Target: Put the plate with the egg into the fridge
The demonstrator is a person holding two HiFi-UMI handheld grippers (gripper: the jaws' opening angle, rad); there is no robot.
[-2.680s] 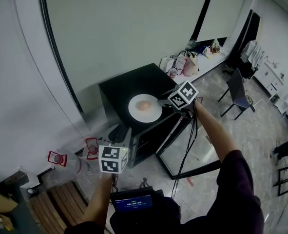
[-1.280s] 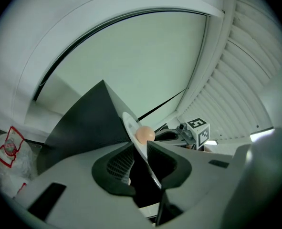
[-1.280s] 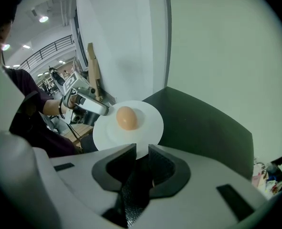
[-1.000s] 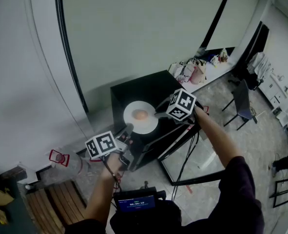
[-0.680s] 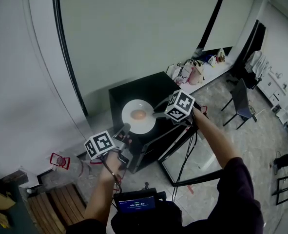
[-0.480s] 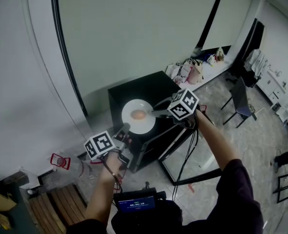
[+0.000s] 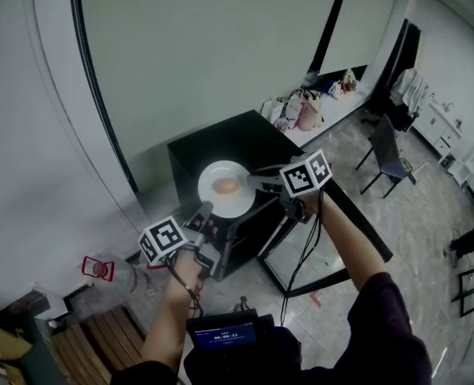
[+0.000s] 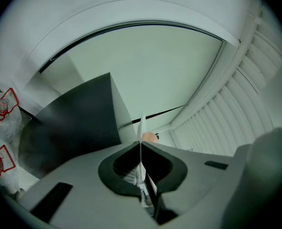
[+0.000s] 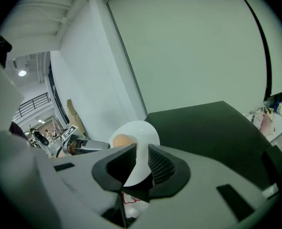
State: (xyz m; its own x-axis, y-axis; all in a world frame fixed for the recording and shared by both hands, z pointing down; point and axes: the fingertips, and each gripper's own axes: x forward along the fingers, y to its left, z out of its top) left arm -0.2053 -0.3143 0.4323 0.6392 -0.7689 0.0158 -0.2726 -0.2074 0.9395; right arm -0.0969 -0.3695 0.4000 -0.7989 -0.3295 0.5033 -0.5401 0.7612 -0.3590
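Observation:
A white plate (image 7: 225, 189) carrying a brown egg (image 7: 227, 185) hovers at the front edge of the low black fridge (image 7: 220, 139). My left gripper (image 7: 202, 212) is shut on the plate's near-left rim. My right gripper (image 7: 257, 184) is shut on its right rim. In the left gripper view the plate (image 8: 141, 127) shows edge-on as a thin white line between the jaws of the left gripper (image 8: 141, 149), with the egg (image 8: 150, 137) beyond it. In the right gripper view the plate (image 9: 140, 131) and egg (image 9: 122, 140) sit in the right gripper (image 9: 140, 161), and the left gripper (image 9: 83, 147) shows on the far side.
The fridge door (image 7: 333, 231) stands open to the right front. White bags with red print (image 7: 100, 269) lie on the floor at the left. A wooden pallet (image 7: 92, 335) is near my feet. Shopping bags (image 7: 301, 107) line the wall, and a chair (image 7: 389, 155) stands at the right.
The left gripper has reached the plate's near-left rim and stayed there. The plate has shifted slightly toward the fridge's front edge, and the right gripper's cube has tilted flatter.

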